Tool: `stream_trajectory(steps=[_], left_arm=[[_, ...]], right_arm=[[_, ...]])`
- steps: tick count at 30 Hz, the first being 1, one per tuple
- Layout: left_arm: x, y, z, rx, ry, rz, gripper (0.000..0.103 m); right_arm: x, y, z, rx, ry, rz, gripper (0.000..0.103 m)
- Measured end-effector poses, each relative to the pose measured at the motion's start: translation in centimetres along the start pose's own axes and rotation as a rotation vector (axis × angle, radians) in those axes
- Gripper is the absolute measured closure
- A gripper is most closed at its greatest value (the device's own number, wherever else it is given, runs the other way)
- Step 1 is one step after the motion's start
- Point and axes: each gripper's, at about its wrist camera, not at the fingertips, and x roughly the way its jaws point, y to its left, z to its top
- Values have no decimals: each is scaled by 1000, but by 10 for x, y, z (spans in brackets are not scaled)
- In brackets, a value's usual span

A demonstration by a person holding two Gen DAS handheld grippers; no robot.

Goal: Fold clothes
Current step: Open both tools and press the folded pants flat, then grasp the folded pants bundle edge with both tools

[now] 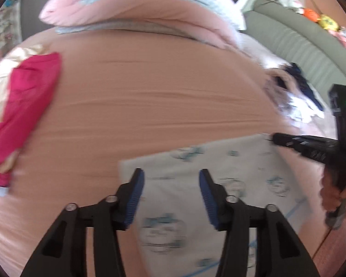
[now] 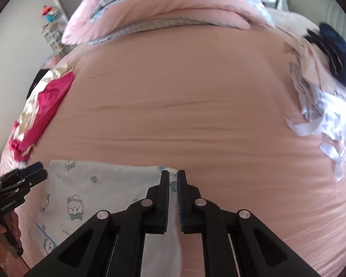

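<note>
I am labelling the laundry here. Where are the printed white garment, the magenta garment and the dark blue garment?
printed white garment (image 2: 99, 184): right wrist view, flat middle of its top layer.
magenta garment (image 1: 32, 87): left wrist view, middle of the crumpled cloth.
dark blue garment (image 2: 334, 46): right wrist view, top of the bunched pile.

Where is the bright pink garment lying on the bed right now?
The bright pink garment lies at the left edge of the bed sheet in both views, on a cream-patterned cloth, apart from the printed white garment.
</note>
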Motion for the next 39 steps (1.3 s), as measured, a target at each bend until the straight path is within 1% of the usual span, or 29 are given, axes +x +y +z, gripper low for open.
stream_trajectory(steps=[2, 3, 4, 5, 7, 8, 9, 10, 12, 14, 16, 17, 19, 20, 22, 24, 28, 29, 31, 34, 35, 36, 39], left_arm=[[18, -17, -4, 37, 43, 59, 48], [27, -24, -7, 54, 64, 87, 49], [31, -22, -12, 64, 78, 104, 49], [29, -23, -16, 81, 67, 108, 49], [21, -21, -24, 114, 84, 114, 49], [14, -18, -30, 139, 95, 132, 48], [10, -13, -36, 159, 110, 157, 43], [8, -11, -39, 167, 122, 167, 35], [-5, 4, -51, 129, 136, 157, 31], [-16, 13, -59, 86, 149, 155, 31], [-25, 20, -62, -3, 133, 126, 32], [-29, 22, -63, -54, 125, 102, 32], [-35, 24, -68, -172, 107, 8, 32], [-30, 23, -66, -227, 105, -33, 32], [-24, 21, -63, -283, 94, -62, 32], [-18, 14, -60, -289, 80, -67, 32], [0, 4, -47, -284, 71, -70, 32], [4, 5, -42, -285, 71, -69, 32], [17, 25, -24, -292, 63, -72, 32], [7, 52, -22, -333, 34, -142, 32], [9, 54, -21, -353, 25, -193, 32], [9, 57, -21, -358, 23, -216, 32], [12, 57, -22, -327, 21, -200, 32]], right_arm=[[1, 26, -8, -58, 14, 10, 96], [3, 36, -14, -76, 34, -2, 96], [5, 45, -21, -94, 55, -15, 96], [7, 53, -29, -113, 75, -36, 96], [9, 58, -48, -145, 99, -83, 96], [4, 55, -55, -146, 85, -82, 96], [-1, 49, -61, -138, 79, -77, 96], [-7, 41, -65, -121, 82, -67, 96], [-23, 24, -74, -94, 77, -62, 97], [-41, 7, -84, -70, 68, -61, 97], [-58, -11, -92, -25, 51, -57, 97], [-66, -21, -94, 31, 29, -47, 95], [-75, -40, -96, 147, -2, -22, 83], [-74, -47, -96, 199, -4, -2, 72], [-54, -53, -86, 273, 43, 58, 70], [-38, -53, -80, 293, 79, 100, 70], [-21, -48, -72, 286, 85, 130, 70], [-18, -45, -70, 276, 90, 139, 70], [-13, -35, -67, 242, 102, 146, 68], [-5, -26, -64, 203, 100, 143, 67], [-2, -24, -62, 197, 98, 140, 67], [0, -23, -61, 194, 96, 142, 66], [4, -24, -56, 190, 104, 160, 66]])
